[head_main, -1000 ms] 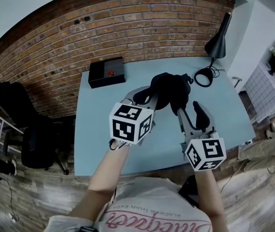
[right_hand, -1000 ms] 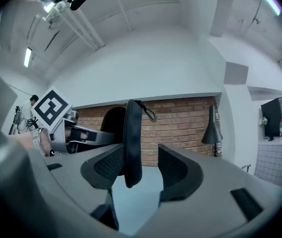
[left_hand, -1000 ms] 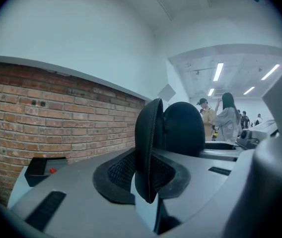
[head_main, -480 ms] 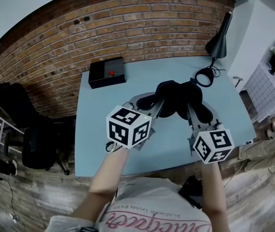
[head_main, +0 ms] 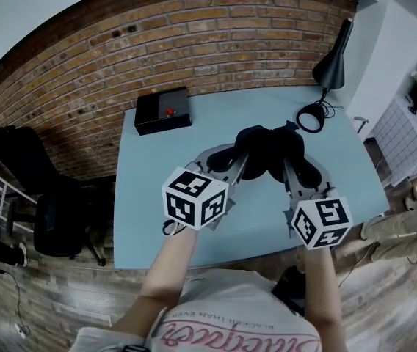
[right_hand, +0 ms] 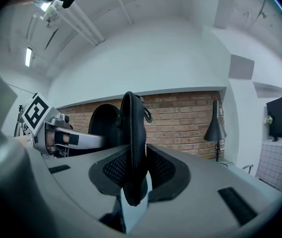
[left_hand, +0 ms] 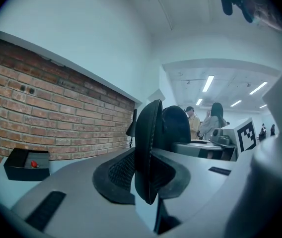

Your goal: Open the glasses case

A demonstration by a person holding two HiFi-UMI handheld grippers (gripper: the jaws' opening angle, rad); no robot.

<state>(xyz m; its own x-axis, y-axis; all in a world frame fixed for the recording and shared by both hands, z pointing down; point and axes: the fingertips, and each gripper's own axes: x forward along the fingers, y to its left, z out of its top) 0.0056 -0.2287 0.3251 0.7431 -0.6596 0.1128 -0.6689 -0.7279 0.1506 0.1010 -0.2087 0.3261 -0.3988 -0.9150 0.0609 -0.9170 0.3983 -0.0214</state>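
**Head view: glasses case [head_main: 267,149] held between both tongs**

Held up over the light-blue tabletop [head_main: 157,189], shells parted. Clamped at one shell's rim by the left tongs [left_hand: 142,175], narrowed fully. Clamped at the other shell's rim by the right tongs [right_hand: 136,172], just closing, pads pressing it. Farther back on the tabletop: black box [head_main: 163,110] near the brick wall [head_main: 194,42], black lamp [head_main: 331,64] at the corner.

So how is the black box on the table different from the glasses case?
The black box sits on the table; the glasses case is held up in the air. The box is flat-sided with a red button on top; the case is rounded. Both are black.
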